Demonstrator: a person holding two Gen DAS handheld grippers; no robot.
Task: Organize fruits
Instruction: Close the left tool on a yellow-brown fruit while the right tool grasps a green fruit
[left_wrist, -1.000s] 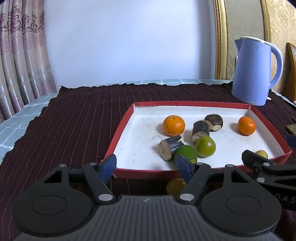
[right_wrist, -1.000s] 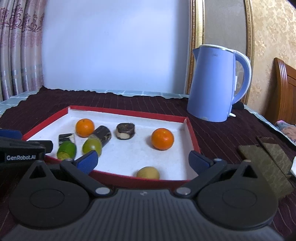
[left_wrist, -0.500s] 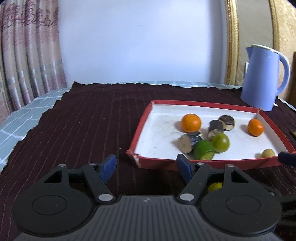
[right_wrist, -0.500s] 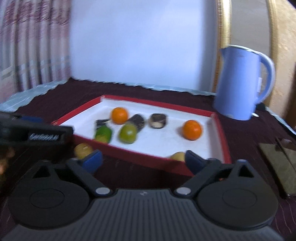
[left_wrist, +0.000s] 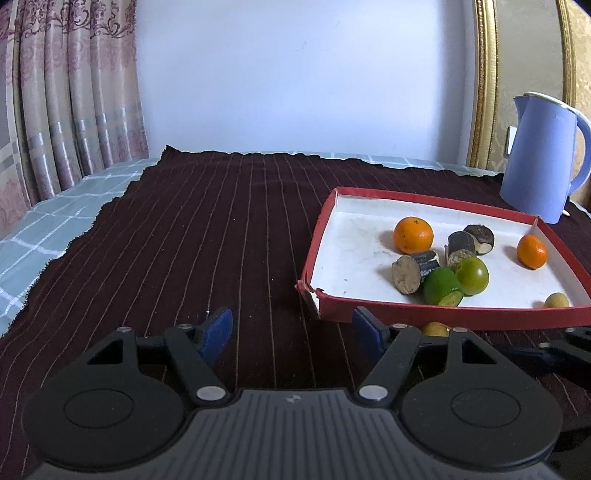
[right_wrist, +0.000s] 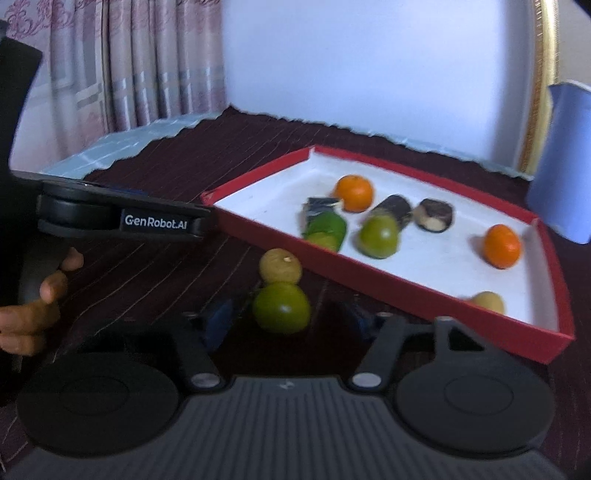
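The right gripper (right_wrist: 286, 317) is closing, its blue pads either side of a round green citrus fruit (right_wrist: 281, 307) on the dark striped cloth (left_wrist: 207, 236), not visibly touching it. A yellowish round fruit (right_wrist: 280, 266) touches it at twelve o'clock. The red-rimmed white cardboard tray (right_wrist: 373, 273) lies at one o'clock. The left gripper (left_wrist: 291, 330) hangs spread over bare cloth.

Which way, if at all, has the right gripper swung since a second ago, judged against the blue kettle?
Yes. The right gripper has swung left: the kettle has slid to the view's right edge, and a green fruit sits between its closing jaws.
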